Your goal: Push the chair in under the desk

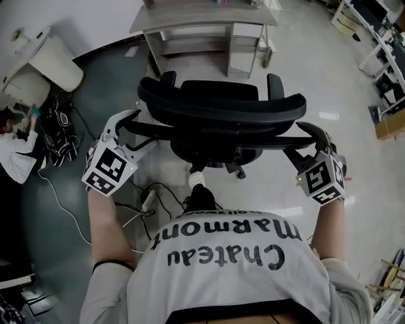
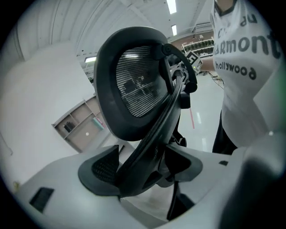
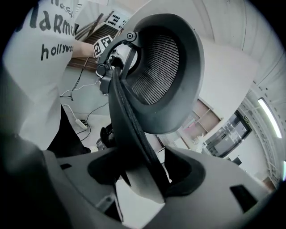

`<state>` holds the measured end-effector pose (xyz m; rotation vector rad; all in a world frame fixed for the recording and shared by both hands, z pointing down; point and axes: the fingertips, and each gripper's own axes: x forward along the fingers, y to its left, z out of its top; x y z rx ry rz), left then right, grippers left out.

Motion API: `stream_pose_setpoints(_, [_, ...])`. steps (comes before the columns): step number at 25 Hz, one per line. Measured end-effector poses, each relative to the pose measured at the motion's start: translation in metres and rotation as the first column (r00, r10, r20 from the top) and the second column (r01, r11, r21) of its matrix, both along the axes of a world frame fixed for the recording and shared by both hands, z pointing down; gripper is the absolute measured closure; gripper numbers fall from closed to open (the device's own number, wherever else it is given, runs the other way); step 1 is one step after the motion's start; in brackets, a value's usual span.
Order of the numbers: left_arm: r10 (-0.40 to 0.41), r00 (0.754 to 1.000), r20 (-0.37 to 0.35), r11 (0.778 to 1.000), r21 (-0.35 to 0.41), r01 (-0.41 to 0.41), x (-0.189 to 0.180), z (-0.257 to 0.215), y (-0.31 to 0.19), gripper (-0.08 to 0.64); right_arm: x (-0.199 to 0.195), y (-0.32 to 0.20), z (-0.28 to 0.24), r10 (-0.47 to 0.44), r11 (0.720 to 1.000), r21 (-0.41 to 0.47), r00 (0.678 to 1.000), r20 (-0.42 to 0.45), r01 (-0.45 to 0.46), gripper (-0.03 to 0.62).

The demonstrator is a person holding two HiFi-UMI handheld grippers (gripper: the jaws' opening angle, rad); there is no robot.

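The person's white printed shirt [image 1: 228, 272] fills the near foreground behind the black chair [image 1: 221, 104], whose back frame is clamped at its 2 ends by the left gripper [image 1: 134, 121] and the right gripper [image 1: 314, 136], seat facing the grey desk [image 1: 190, 22] just beyond, not yet under it.

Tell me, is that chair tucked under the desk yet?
Not yet, it is out. In the head view the chair stands short of the desk, its armrests not under the desktop.
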<state>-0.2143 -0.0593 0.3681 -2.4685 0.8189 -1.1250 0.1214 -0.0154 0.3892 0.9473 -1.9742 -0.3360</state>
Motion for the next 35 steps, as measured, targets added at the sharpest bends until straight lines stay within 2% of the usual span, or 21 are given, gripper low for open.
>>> stream_pose_setpoints(3, [-0.044,0.999,-0.006,0.999,0.025,0.044,-0.017,-0.002,-0.018,0.233,-0.012,-0.030,0.002,-0.011,1.000,0.002,1.000,-0.015,0.011,0.316])
stream_pose_setpoints(7, [-0.092,0.996,0.007,0.996,-0.023,0.092,-0.036,0.002,-0.047,0.227,-0.029,-0.074,0.007,-0.031,0.999,-0.019,0.998,-0.054,0.030,0.319])
stream_pose_setpoints(10, [-0.114,0.993,0.012,0.993,-0.032,0.114,-0.053,0.001,-0.070,0.224,-0.044,-0.103,0.010,-0.067,0.997,-0.046,0.996,-0.056,0.064,0.324])
stream_pose_setpoints(15, [-0.130,0.987,0.098,0.976,-0.160,0.144,-0.084,0.006,-0.110,0.222,-0.078,-0.142,0.016,-0.116,0.991,-0.070,0.991,-0.063,0.112,0.352])
stream_pose_setpoints(17, [-0.127,0.986,0.107,0.973,-0.179,0.144,-0.097,0.007,-0.128,0.221,-0.093,-0.155,0.017,-0.125,0.991,-0.062,0.990,-0.070,0.121,0.367])
stream_pose_setpoints(21, [-0.135,0.988,0.080,0.979,-0.144,0.145,-0.121,0.006,-0.167,0.218,-0.117,-0.188,0.018,-0.135,0.990,-0.054,0.988,-0.080,0.131,0.381])
stream_pose_setpoints(26, [-0.135,0.986,0.096,0.976,-0.160,0.149,-0.137,0.007,-0.208,0.218,-0.131,-0.233,0.020,-0.122,0.991,-0.059,0.987,-0.103,0.117,0.383])
stream_pose_setpoints(32, [-0.104,0.994,0.018,0.993,-0.053,0.105,-0.152,0.000,-0.254,0.212,-0.147,-0.279,0.017,-0.111,0.993,-0.041,0.989,-0.095,0.108,0.377])
stream_pose_setpoints(35, [-0.104,0.994,0.029,0.992,-0.062,0.106,-0.158,0.001,-0.277,0.210,-0.153,-0.300,0.016,-0.103,0.994,-0.029,0.990,-0.093,0.101,0.377])
